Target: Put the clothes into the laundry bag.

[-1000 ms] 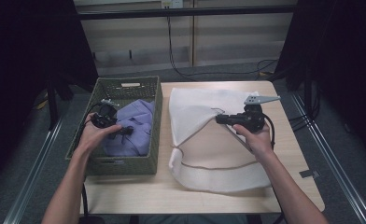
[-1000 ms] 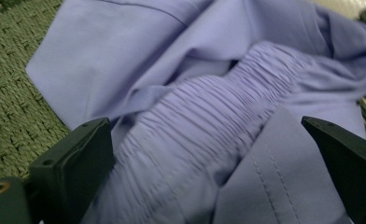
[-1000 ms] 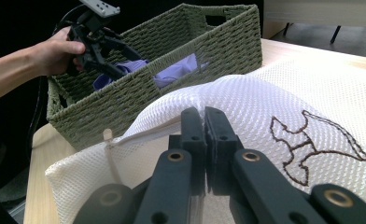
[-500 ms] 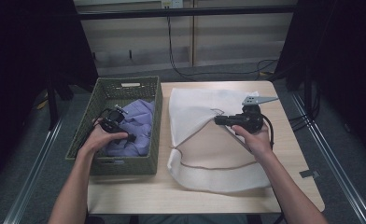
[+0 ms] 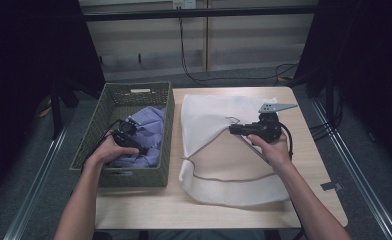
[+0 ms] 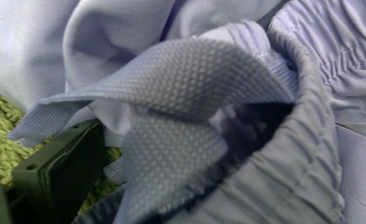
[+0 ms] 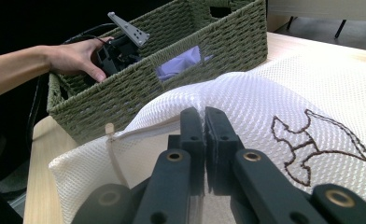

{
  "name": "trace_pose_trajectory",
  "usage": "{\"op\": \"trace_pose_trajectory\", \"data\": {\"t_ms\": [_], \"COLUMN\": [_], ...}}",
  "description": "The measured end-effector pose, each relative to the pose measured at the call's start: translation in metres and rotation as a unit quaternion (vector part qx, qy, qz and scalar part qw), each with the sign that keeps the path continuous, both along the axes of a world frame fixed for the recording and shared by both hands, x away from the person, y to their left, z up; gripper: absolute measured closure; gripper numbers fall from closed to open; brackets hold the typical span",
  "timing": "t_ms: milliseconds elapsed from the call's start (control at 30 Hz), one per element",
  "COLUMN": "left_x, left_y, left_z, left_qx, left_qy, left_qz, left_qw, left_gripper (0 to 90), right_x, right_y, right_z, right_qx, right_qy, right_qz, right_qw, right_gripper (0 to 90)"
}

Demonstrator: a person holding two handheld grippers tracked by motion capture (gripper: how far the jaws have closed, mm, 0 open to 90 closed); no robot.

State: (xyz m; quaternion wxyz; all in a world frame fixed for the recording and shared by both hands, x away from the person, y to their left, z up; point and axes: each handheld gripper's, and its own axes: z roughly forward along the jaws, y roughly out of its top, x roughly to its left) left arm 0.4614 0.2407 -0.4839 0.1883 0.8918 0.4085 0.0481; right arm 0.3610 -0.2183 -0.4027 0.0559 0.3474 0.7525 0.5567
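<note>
A green woven basket [image 5: 134, 176] stands on the left of the table and holds crumpled lavender clothing [image 5: 153, 125]. My left gripper [image 5: 143, 149] is down in the basket on that clothing. In the left gripper view one black finger [image 6: 55, 168] stands far off to the left, the other is hidden under a ribbed lavender waistband [image 6: 195, 74], and the jaws look open around the cloth. A white mesh laundry bag [image 5: 216, 107] lies beside the basket. My right gripper [image 5: 232, 129] is shut on the bag's upper layer [image 7: 265, 100] and holds it lifted like a tent.
The wooden table [image 5: 316, 170] has bare room right of the bag and along its front edge. A brown drawstring [image 5: 224, 178] runs along the bag's opening. The bag carries a brown stitched motif [image 7: 312, 144]. Cables lie on the floor behind the table.
My left hand has sunk from above the basket down onto the lavender clothing, toward the basket's near end. The right gripper and the lifted bag have stayed put.
</note>
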Motion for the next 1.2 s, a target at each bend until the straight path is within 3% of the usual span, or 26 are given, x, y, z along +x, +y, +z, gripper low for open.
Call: {"op": "trace_pose_trajectory", "data": {"t_ms": [33, 67, 267, 367, 400, 467, 567, 600, 633, 700, 833, 900, 933, 1000, 1067, 1167, 1200], "left_x": [-0.001, -0.001, -0.003, -0.002, -0.001, -0.001, -0.001, -0.001, -0.001, -0.002, -0.005, -0.006, -0.006, -0.006, -0.005, -0.006, -0.004], "left_y": [0.000, 0.001, 0.002, 0.002, 0.002, 0.000, -0.003, -0.004, -0.004, -0.006, -0.009, -0.011, -0.011, -0.012, -0.011, -0.012, -0.010], "left_z": [-0.002, -0.002, -0.003, -0.002, 0.000, 0.002, 0.006, 0.008, 0.012, 0.014, 0.016, 0.017, 0.018, 0.018, 0.018, 0.017, 0.020], "left_qx": [-0.015, -0.018, -0.026, -0.019, -0.006, -0.002, 0.019, 0.022, 0.023, 0.023, 0.017, 0.015, 0.014, 0.005, 0.004, -0.015, -0.004], "left_qy": [-0.004, -0.003, -0.011, -0.005, 0.007, 0.007, 0.012, 0.005, 0.012, 0.008, 0.012, 0.010, 0.017, 0.026, 0.033, 0.035, 0.041], "left_qz": [0.009, 0.002, 0.007, 0.005, -0.005, -0.002, -0.012, -0.021, -0.038, -0.051, -0.065, -0.075, -0.083, -0.083, -0.087, -0.069, -0.083], "left_qw": [0.9998, 0.9998, 0.9996, 0.9998, 0.9999, 1.0000, 0.9997, 0.9995, 0.9989, 0.9984, 0.9977, 0.9970, 0.9963, 0.9962, 0.9957, 0.9969, 0.9957], "left_gripper": [0.0, 0.0, 0.0, 1.4, 1.4, 5.1, 10.0, 13.7, 24.3, 32.9, 41.5, 54.1, 54.1, 65.0, 68.7, 75.0, 75.6], "right_x": [0.000, 0.000, 0.001, 0.001, 0.001, 0.001, 0.002, 0.002, 0.002, 0.002, 0.002, 0.003, 0.003, 0.003, 0.003, 0.003, 0.003], "right_y": [0.000, 0.001, 0.000, 0.000, 0.000, 0.001, 0.001, 0.001, 0.001, 0.002, 0.003, 0.003, 0.003, 0.003, 0.003, 0.004, 0.004], "right_z": [-0.001, -0.001, -0.002, -0.003, -0.003, -0.002, -0.003, -0.003, -0.003, -0.004, -0.004, -0.004, -0.004, -0.005, -0.005, -0.005, -0.005], "right_qx": [0.000, 0.001, 0.001, -0.006, -0.006, -0.007, -0.007, -0.008, -0.008, -0.009, -0.011, -0.011, -0.011, -0.010, -0.011, -0.012, -0.012], "right_qy": [0.003, 0.003, 0.005, 0.012, 0.012, 0.013, 0.015, 0.016, 0.016, 0.017, 0.018, 0.018, 0.018, 0.019, 0.020, 0.020, 0.020], "right_qz": [-0.001, 0.000, 0.002, 0.001, 0.001, 0.002, 0.003, 0.003, 0.004, 0.004, 0.005, 0.005, 0.005, 0.006, 0.007, 0.008, 0.008], "right_qw": [1.0000, 1.0000, 1.0000, 0.9999, 0.9999, 0.9999, 0.9999, 0.9998, 0.9998, 0.9998, 0.9998, 0.9998, 0.9998, 0.9998, 0.9997, 0.9997, 0.9997], "right_gripper": [87.3, 87.3, 87.3, 87.4, 87.4, 87.5, 87.6, 87.5, 87.5, 87.5, 87.6, 87.6, 87.6, 87.6, 87.6, 87.6, 87.6]}}
